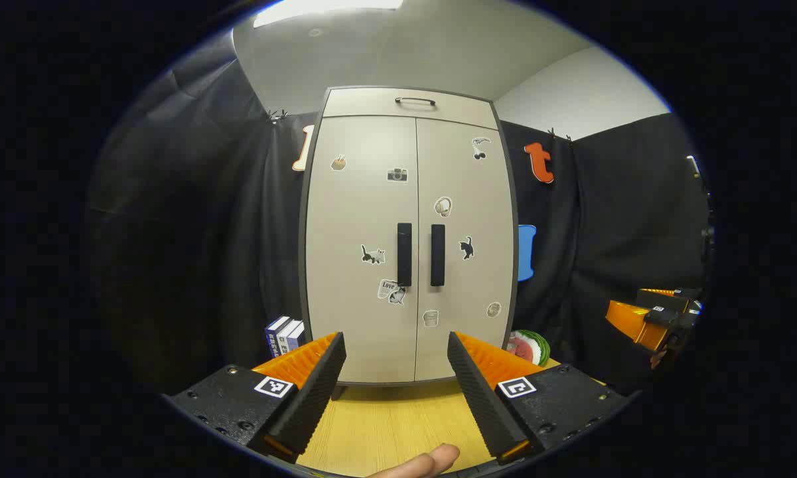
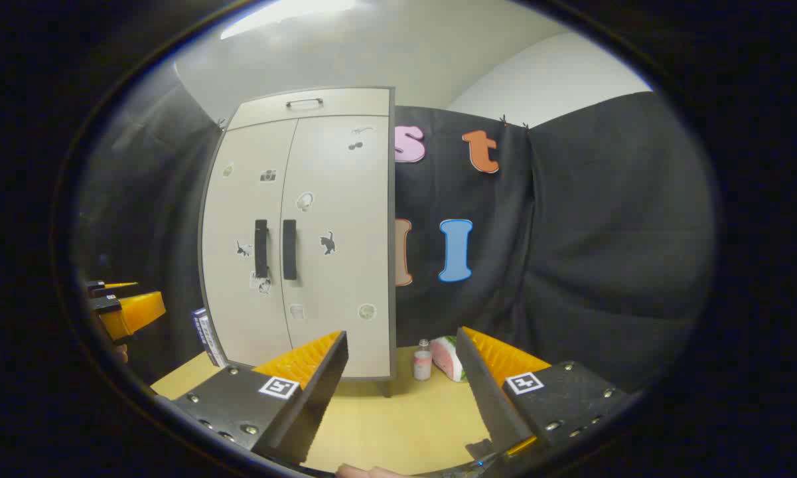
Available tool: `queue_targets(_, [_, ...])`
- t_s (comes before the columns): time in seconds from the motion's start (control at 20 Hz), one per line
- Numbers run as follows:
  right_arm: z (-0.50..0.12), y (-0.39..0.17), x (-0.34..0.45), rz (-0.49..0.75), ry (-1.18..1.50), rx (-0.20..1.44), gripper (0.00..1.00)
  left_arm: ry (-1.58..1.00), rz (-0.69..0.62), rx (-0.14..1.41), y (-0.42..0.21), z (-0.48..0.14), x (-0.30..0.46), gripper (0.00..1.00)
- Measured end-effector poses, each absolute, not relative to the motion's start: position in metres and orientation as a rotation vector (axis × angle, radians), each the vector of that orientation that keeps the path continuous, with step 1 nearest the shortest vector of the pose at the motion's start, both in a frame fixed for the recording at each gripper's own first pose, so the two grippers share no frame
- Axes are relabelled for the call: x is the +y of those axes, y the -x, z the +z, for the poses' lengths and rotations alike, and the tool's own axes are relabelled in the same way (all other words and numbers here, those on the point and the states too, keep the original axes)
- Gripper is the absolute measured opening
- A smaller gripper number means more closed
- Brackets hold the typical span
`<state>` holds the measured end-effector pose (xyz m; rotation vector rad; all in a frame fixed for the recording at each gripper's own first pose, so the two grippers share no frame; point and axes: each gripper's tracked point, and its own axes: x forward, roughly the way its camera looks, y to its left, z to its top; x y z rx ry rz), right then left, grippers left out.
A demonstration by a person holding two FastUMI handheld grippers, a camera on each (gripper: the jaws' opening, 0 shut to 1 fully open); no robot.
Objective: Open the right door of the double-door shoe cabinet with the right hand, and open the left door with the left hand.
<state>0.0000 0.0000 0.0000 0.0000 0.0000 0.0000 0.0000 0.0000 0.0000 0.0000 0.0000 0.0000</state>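
Holding my left claw (image 1: 396, 372) wide and level, I aim it straight at the shoe cabinet (image 1: 408, 232) standing at the far side of the desk (image 1: 385, 425); its left handle (image 1: 404, 254) sits just beside the right handle (image 1: 437, 255), both doors shut. My right claw (image 2: 401, 378), equally wide, hangs off to the right, pointing past the cabinet's side, so it needs swinging left first, I judge.
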Motion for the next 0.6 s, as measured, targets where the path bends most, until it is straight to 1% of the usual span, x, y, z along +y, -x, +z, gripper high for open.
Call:
queue_targets(0.45, [-0.009,-0.004,0.003,0.019,-0.005,-0.005,0.98,0.011,0.011,0.007,-0.009,-0.003,0.005,0.96])
queue_targets(0.6, [-0.012,-0.009,0.003,0.023,-0.013,0.000,0.98,0.031,-0.007,0.011,-0.008,-0.002,0.001,0.96])
